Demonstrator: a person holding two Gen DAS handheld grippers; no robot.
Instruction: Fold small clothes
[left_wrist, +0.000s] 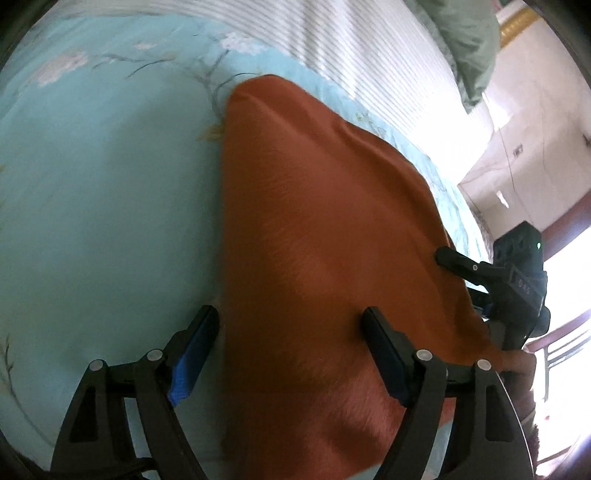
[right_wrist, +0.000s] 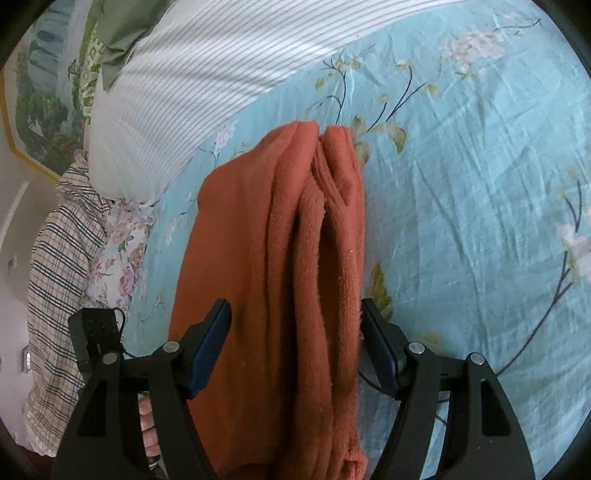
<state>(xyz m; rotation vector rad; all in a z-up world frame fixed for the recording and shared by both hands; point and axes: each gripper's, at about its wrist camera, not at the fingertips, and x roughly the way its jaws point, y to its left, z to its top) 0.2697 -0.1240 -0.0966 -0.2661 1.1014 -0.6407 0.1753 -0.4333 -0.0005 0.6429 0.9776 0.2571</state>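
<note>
A rust-orange fleece garment (left_wrist: 317, 229) lies folded on the light blue floral bedsheet (left_wrist: 110, 184). My left gripper (left_wrist: 291, 328) is open, its jaws wide apart over the garment's near left edge, one finger over the sheet and one over the cloth. In the right wrist view the garment (right_wrist: 280, 258) shows stacked folded layers and edges. My right gripper (right_wrist: 295, 325) is open, with the folded bundle between its jaws but no pad pressing it. The right gripper also shows in the left wrist view (left_wrist: 454, 264), at the garment's right edge.
A white striped pillow or quilt (right_wrist: 192, 96) lies beyond the garment. A plaid cloth (right_wrist: 59, 266) and a floral cloth (right_wrist: 118, 258) lie at the bed's left side. A green cushion (left_wrist: 465, 40) sits at the far end. A wall picture (right_wrist: 33, 107) hangs at left.
</note>
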